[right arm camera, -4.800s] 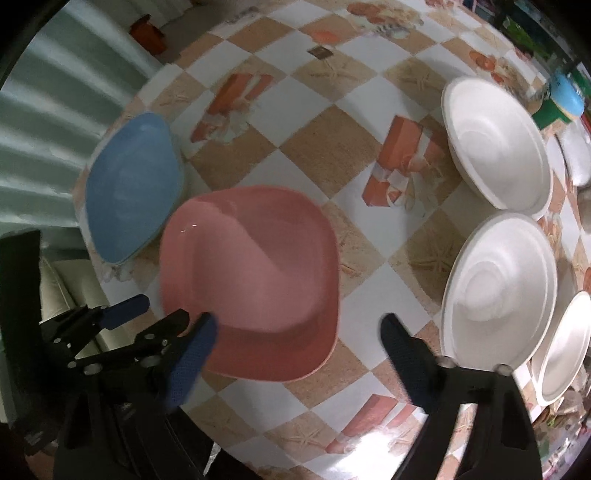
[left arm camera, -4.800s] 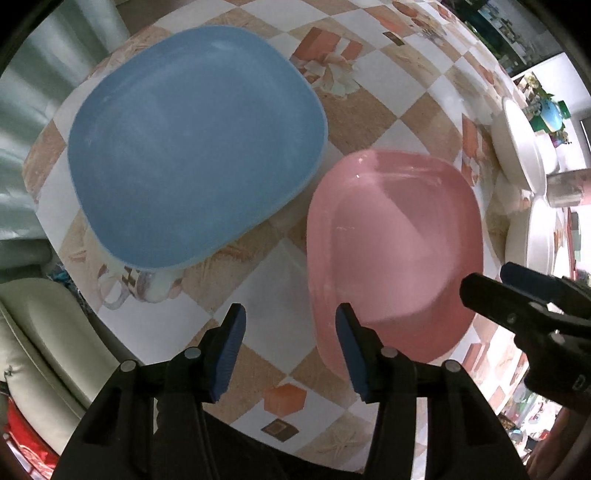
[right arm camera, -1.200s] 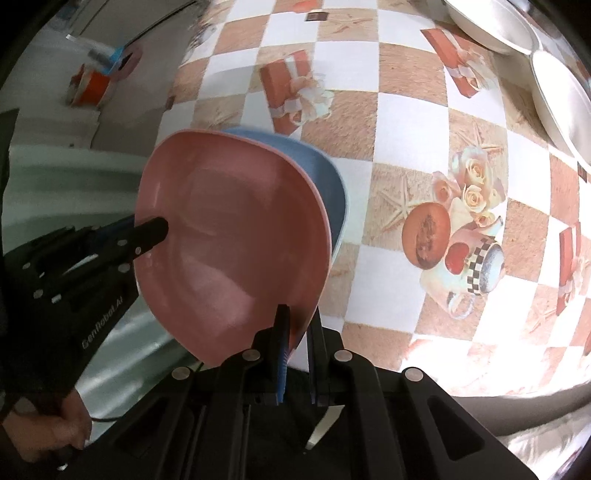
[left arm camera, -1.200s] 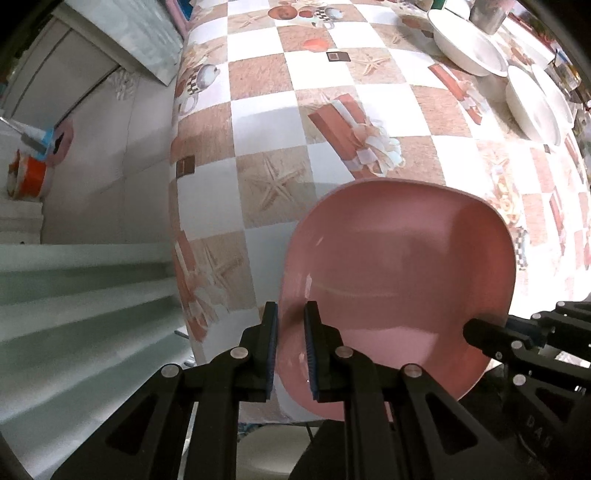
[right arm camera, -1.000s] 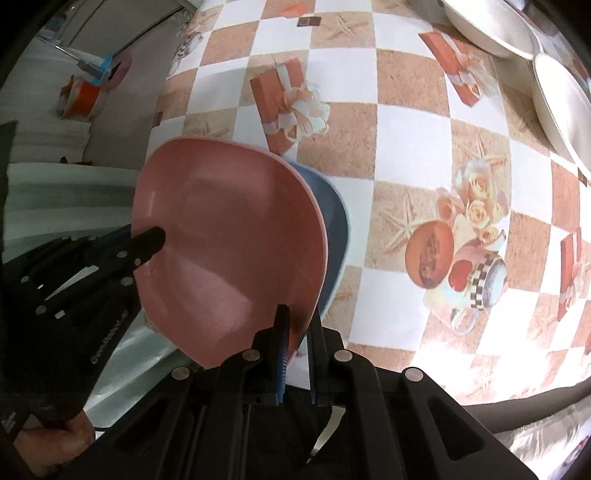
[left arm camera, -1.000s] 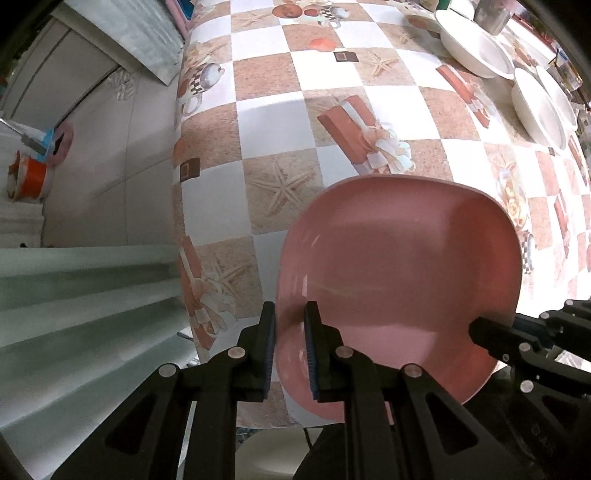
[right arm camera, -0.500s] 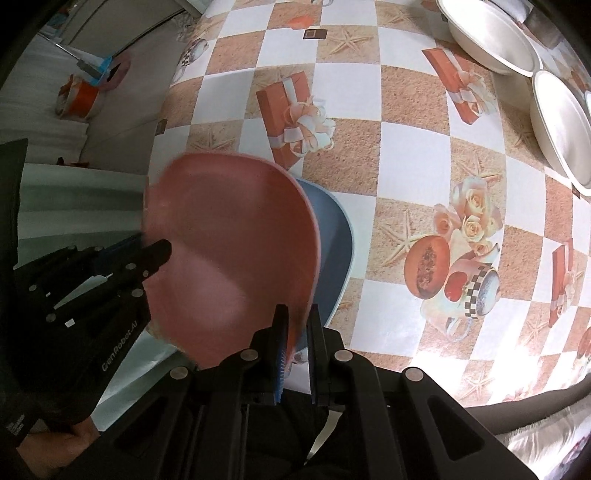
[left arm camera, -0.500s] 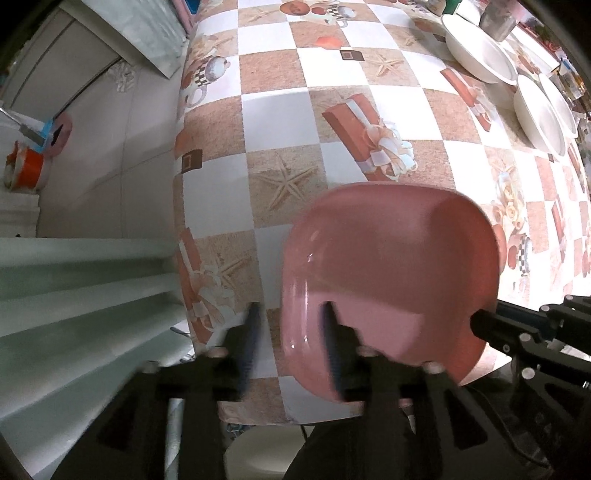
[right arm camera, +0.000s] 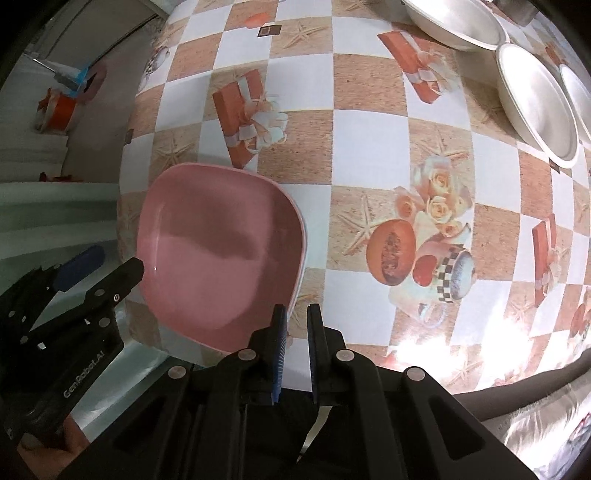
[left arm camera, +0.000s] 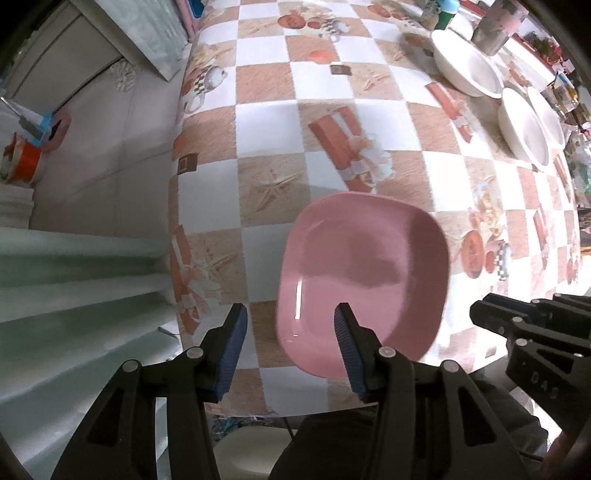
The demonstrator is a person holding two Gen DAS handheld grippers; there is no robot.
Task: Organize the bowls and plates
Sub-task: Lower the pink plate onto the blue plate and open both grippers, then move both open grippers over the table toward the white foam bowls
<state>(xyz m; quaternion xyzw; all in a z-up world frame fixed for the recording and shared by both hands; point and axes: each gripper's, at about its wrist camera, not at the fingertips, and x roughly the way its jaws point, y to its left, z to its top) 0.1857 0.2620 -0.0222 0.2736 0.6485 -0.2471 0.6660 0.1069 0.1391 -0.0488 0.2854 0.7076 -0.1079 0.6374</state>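
While the pink plate (left arm camera: 364, 280) lies flat near the corner of the worktop (left arm camera: 325, 110), the left tongs (left arm camera: 290, 339) stand spread wide just above its near-left edge, one blue pad (left arm camera: 233, 347) over the checked cloth and the other (left arm camera: 347, 349) over the plate's rim, gripping nothing. From the right wrist view a thin pale-blue edge shows along the right side of that plate (right arm camera: 221, 258), so it seems to sit on another dish, though too little shows to be sure what.

On the other side, the right tongs (right arm camera: 295, 332) are drawn narrow, with only a slim gap between the pads, and sit just off the plate's near-right edge. Nothing is caught between them as far as I can see. Each gripper's black body shows in the other's view: the right one at the lower right of the left view (left arm camera: 535, 332), the left one at the lower left of the right view (right arm camera: 74, 295).

Well apart from the plate, along the far right of the worktop, white bowls (left arm camera: 467, 72) stand in a row, rims nearly touching. A metal cup (left arm camera: 493, 27) stands just behind them. Down on the floor to the left sits an orange tub (left arm camera: 20, 162).
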